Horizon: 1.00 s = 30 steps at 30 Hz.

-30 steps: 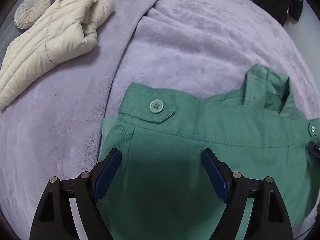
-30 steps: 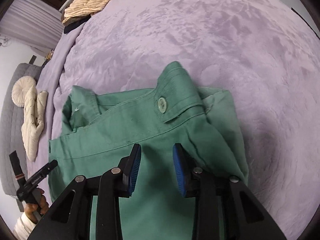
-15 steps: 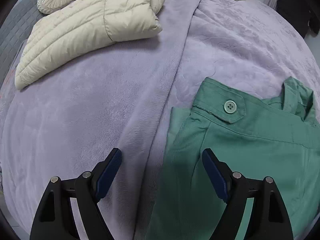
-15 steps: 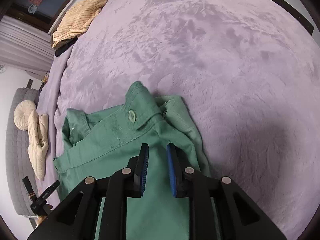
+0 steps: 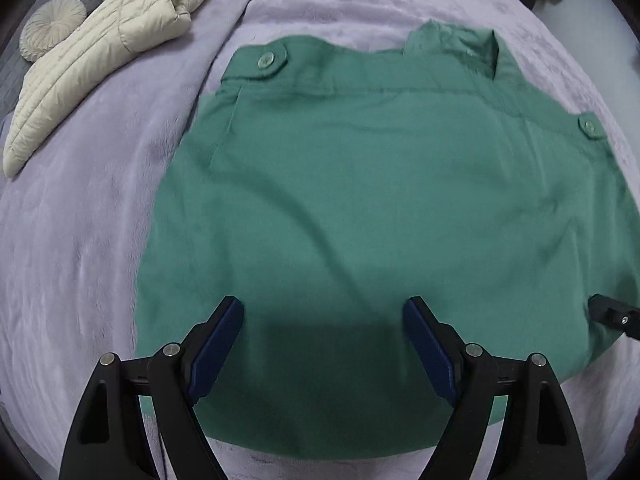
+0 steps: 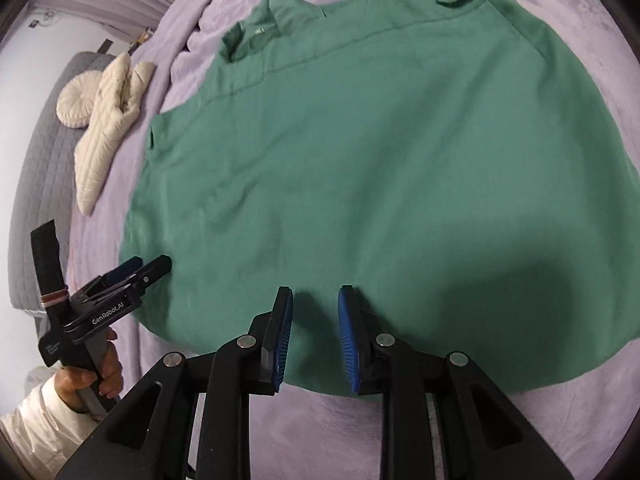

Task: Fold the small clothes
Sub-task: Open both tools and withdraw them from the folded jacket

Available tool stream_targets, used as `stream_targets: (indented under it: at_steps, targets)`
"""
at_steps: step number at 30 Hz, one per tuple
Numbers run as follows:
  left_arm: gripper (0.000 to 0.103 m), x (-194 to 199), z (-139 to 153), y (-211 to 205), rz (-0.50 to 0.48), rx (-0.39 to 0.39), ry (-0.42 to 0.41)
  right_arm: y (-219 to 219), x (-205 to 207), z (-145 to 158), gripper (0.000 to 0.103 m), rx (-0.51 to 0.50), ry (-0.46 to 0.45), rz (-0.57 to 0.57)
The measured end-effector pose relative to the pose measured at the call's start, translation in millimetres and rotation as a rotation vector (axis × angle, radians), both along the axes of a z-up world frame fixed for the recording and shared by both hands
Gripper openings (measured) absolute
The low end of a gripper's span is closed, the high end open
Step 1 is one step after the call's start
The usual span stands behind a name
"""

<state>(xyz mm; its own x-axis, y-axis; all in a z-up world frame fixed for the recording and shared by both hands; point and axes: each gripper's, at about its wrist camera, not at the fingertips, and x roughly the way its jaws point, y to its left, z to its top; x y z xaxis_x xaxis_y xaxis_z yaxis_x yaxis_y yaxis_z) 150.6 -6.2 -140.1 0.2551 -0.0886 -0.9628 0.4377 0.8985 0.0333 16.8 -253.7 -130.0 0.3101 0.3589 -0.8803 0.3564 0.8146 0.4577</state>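
Left gripper (image 5: 323,322), jaws spread wide and holding nothing, hovers over a green shirt (image 5: 380,208) lying flat on a lavender blanket (image 5: 80,220). Right gripper (image 6: 315,316), jaws narrowly parted and empty, hovers above the shirt's near hem; cream jacket (image 5: 100,44) beyond

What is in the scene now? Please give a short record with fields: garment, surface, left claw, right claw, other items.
garment: green shirt, spread flat, collar on the far side, a buttoned tab at each far corner
surface: lilac plush blanket on a bed
left claw: open wide above the shirt's near edge, holding nothing
right claw: narrow gap between the pads, over the near hem, no cloth pinched
other items: cream quilted jacket and round cushion, far left, apart from the shirt
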Motion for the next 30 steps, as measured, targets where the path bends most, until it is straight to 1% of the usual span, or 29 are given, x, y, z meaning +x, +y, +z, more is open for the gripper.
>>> stream_targets:
  at_steps: [1,3,4,6,8,12,15,17,18,19,21,23,26,28,29,30]
  targets:
    - [0.084,-4.3,-5.8,4.9,0.001,0.014,0.008,-3.1,-7.4,-2.2,0.025,-0.023,0.008,-0.004]
    - [0.084,-9.4,-9.4,19.3,0.015,-0.005,0.022,-16.9,-21.7,-0.9,0.025,-0.048,0.008,-0.034]
    - [0.084,-10.9,-8.1,25.9,0.022,-0.011,0.017,-26.9,-29.5,1.6,0.025,-0.062,0.011,-0.06]
    - [0.084,-12.1,-6.1,33.7,0.03,0.01,0.012,-51.1,-44.0,8.3,0.025,-0.102,0.018,-0.121]
    - [0.084,-13.8,-3.4,39.4,0.037,0.023,0.01,-76.8,-58.6,12.9,0.026,-0.163,0.048,-0.193]
    - [0.084,-15.5,-2.1,52.0,0.076,0.068,-0.002,-112.5,-84.7,9.3,0.025,-0.155,0.083,-0.301]
    - [0.084,-14.4,-4.0,75.8,0.159,0.078,0.04,-121.0,-95.1,14.1,0.026,-0.176,0.1,-0.336]
    - [0.084,-16.8,-2.3,91.2,0.206,0.088,0.057,-119.6,-100.4,16.5,0.026,-0.173,0.115,-0.36]
    - [0.084,-18.2,-0.3,95.1,0.214,0.095,0.057,-119.4,-103.2,16.8,0.03,-0.166,0.122,-0.373]
    - [0.084,-20.1,2.6,98.5,0.216,0.1,0.055,-120.9,-107.4,15.8,0.046,-0.157,0.132,-0.391]
    - [0.084,-24.8,8.3,105.0,0.214,0.11,0.058,-116.2,-114.6,18.6,0.063,-0.148,0.147,-0.433]
    - [0.084,-28.4,14.3,114.5,0.216,0.11,0.065,-109.6,-122.3,24.8,0.063,-0.113,0.127,-0.462]
    - [0.084,-32.6,23.2,126.3,0.218,0.097,0.08,-91.5,-127.4,32.9,0.065,-0.072,0.116,-0.465]
    - [0.084,-38.7,29.2,132.0,0.209,0.088,0.086,-76.2,-127.8,37.0,0.072,-0.051,0.113,-0.454]
    - [0.084,-42.9,31.7,133.7,0.202,0.083,0.089,-67.3,-128.9,38.8,0.073,-0.037,0.111,-0.449]
    - [0.084,-39.0,38.3,144.4,0.194,0.077,0.094,-60.1,-128.4,38.7,0.075,-0.024,0.109,-0.445]
